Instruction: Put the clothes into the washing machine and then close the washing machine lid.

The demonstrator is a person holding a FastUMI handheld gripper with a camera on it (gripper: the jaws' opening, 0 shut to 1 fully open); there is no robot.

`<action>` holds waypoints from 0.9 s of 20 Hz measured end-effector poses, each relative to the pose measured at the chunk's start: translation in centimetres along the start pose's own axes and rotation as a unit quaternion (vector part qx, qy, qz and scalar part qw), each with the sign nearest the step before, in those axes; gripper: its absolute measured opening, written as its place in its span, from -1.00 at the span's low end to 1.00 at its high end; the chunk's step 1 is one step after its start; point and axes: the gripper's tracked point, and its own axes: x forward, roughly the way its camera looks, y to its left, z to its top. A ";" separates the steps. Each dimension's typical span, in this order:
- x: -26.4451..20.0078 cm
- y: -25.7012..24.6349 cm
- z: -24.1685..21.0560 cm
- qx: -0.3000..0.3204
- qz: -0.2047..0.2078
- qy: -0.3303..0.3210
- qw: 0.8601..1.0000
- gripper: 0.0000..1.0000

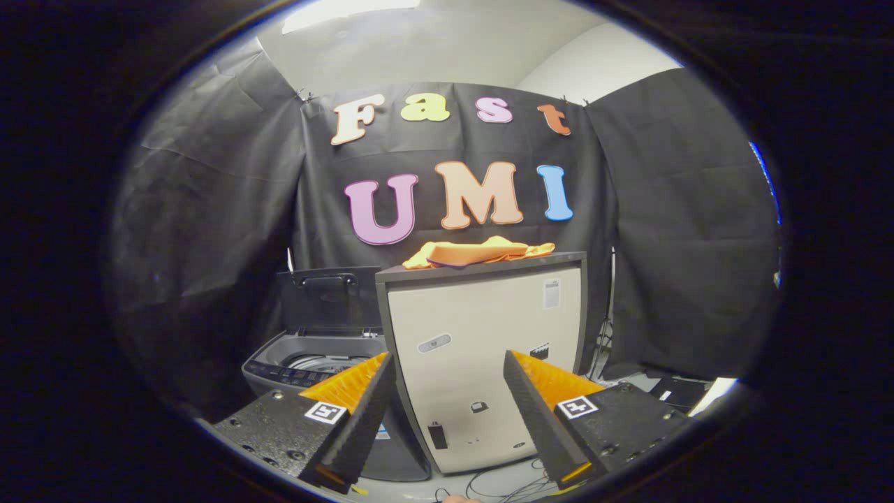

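Gripper: the gripper [447,363] is seen with its two fingers spread wide apart, nothing held between them.
Fingers: orange wedges with black ribbed pads [367,412], each base marked with a square tag.
Clothes: an orange garment [478,253] is laid in a loose heap on top of a beige cabinet [489,349], well beyond the fingers.
Cabinet: set straight ahead, framed between the fingers.
Washing machine: a grey top-loader [314,363] is placed just left of the cabinet, behind the left finger.
Lid: the lid [328,297] is raised upright, the drum left exposed.
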 end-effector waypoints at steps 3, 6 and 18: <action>0.3 -0.4 -0.1 0.000 0.001 0.005 1.000 0.88; 0.7 -1.0 0.1 0.003 -0.006 0.008 1.000 0.88; 5.8 -1.2 8.4 0.001 0.000 -0.001 1.000 0.89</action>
